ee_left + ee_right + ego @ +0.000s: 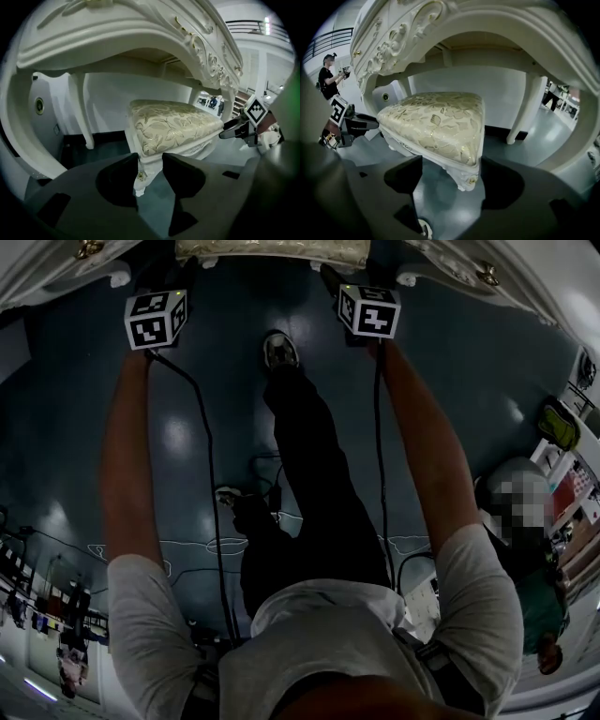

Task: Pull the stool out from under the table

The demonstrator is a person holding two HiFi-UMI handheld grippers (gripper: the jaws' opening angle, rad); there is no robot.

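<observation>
Dark glossy floor [187,437], ornate white table [140,28] 12 o'clock. Your left gripper [150,164] fingers clamp leg of cream-cushioned white stool [173,124]; right gripper [452,173] fingers wide around another leg.

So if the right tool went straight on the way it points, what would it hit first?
The stool: its carved corner leg sits between the open jaws of the right tool, so going on would likely meet that corner first. Exact depth is unclear.
</observation>
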